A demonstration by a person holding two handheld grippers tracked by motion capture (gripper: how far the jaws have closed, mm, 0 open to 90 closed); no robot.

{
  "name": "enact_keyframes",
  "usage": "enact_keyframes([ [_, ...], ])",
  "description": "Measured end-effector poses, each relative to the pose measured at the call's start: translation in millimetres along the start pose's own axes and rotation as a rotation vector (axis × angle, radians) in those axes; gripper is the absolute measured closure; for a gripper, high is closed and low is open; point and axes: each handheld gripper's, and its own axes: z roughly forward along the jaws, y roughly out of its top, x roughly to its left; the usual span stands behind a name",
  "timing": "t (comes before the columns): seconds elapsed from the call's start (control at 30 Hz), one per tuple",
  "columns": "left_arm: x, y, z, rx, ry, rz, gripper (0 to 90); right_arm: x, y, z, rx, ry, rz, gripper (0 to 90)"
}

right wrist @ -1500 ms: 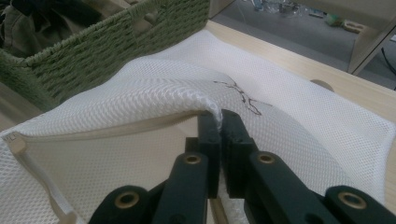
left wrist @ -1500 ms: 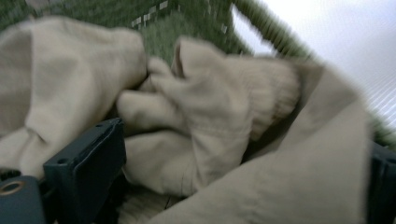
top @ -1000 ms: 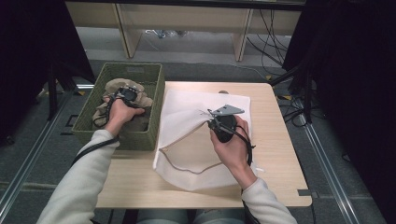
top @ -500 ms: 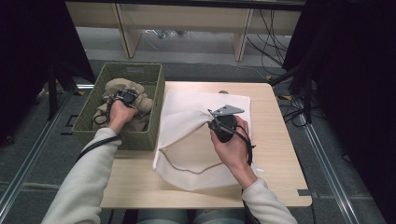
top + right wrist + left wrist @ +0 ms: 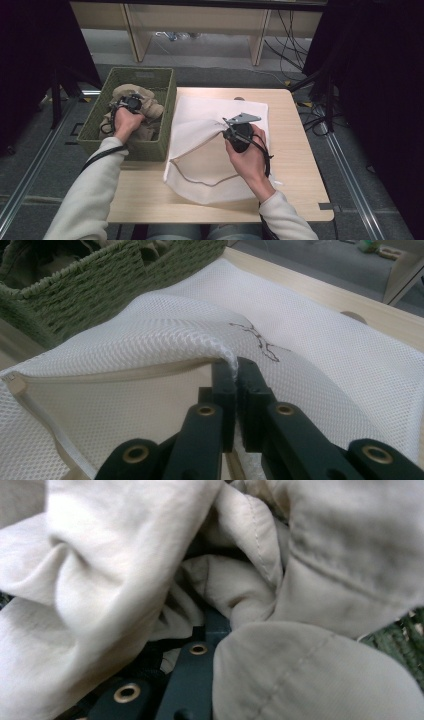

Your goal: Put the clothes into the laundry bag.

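Note:
A white mesh bag [image 5: 210, 145] lies on the wooden table with its mouth held up. My right gripper [image 5: 230, 131] is shut on the bag's upper rim [image 5: 227, 356], lifting that edge. A beige garment [image 5: 145, 107] is bunched in the green woven basket [image 5: 142, 149] at the table's left. My left gripper [image 5: 131, 102] is pushed down into it; its jaws have just been closing and now pinch the beige cloth [image 5: 235, 600], whose folds crowd the left gripper view and hide the fingertips.
The basket [image 5: 80, 295] stands against the bag's left side. Bare tabletop [image 5: 295, 165] runs to the right of the bag and along the near edge. Shelving legs and cables sit on the floor beyond the table.
My left gripper has sunk slightly deeper into the beige garment in the basket. The right hand and the bag's lifted rim have stayed in place.

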Motion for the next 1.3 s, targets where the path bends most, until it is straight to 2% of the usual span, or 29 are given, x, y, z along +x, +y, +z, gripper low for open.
enact_keyframes([
  [0.03, 1.4, -0.6, -0.8, -0.012, -0.002, -0.002, 84.7, -1.1, 0.1, 0.9, -0.01, 0.0, -0.019, 88.3],
  [0.07, 2.5, -1.3, -2.3, -0.026, -0.005, -0.002, 84.8, 0.3, 0.1, 0.1, -0.001, -0.003, 0.0, 88.2],
  [0.1, 2.9, -1.8, -3.4, -0.047, -0.007, -0.01, 84.8, -0.8, 0.1, 1.3, -0.014, -0.005, -0.017, 88.3],
  [0.2, 4.4, -2.4, -8.5, -0.092, -0.012, -0.007, 85.0, -0.9, -0.3, 1.5, -0.015, -0.007, -0.021, 88.3],
  [0.23, 5.0, -2.4, -10.6, -0.102, -0.01, -0.008, 85.1, 1.2, -0.4, 0.6, -0.002, -0.005, 0.008, 88.3],
  [0.27, 5.2, -2.4, -12.2, -0.124, -0.011, -0.011, 85.1, -1.2, -0.3, 1.6, -0.015, -0.007, -0.036, 88.3],
  [0.3, 6.1, -2.4, -14.7, -0.136, -0.007, -0.007, 85.1, 1.2, -0.6, 1.5, -0.014, -0.009, -0.003, 88.2],
  [0.5, 8.6, -4.9, -26.2, -0.234, -0.008, -0.014, 85.3, 0.6, -1.1, 1.3, -0.007, -0.003, -0.009, 88.3],
  [0.53, 9.5, -5.3, -28.3, -0.244, -0.008, -0.012, 85.3, 1.7, -1.4, 0.8, -0.001, -0.005, 0.009, 88.3],
  [0.63, 11.1, -6.6, -34.5, -0.282, -0.006, 0.002, 85.4, 2.2, -1.3, 0.9, -0.004, -0.007, 0.011, 88.3],
  [0.67, 11.2, -7.1, -36.4, -0.297, -0.008, 0.003, 85.5, 0.6, -1.4, 1.3, -0.008, -0.007, -0.017, 88.3],
  [0.8, 12.0, -8.6, -44.1, -0.339, -0.004, 0.011, 85.6, -0.1, -1.3, 1.3, -0.01, -0.007, -0.031, 88.3],
  [0.93, 13.4, -10.2, -48.7, -0.376, -0.007, 0.001, 85.7, 0.5, -1.3, 0.8, -0.009, -0.006, -0.023, 88.3],
  [1.13, 12.3, -11.3, -57.1, -0.443, -0.017, -0.038, 86.0, 0.6, -1.3, 0.8, -0.01, -0.006, -0.021, 88.3],
  [1.23, 12.8, -10.8, -62.7, -0.463, -0.024, -0.03, 86.1, 0.6, -1.1, -0.1, -0.011, -0.017, -0.025, 88.3],
  [1.3, 12.7, -10.5, -64.0, -0.48, -0.026, -0.037, 86.1, 0.9, -1.1, 0.3, -0.013, -0.006, -0.02, 88.3],
])
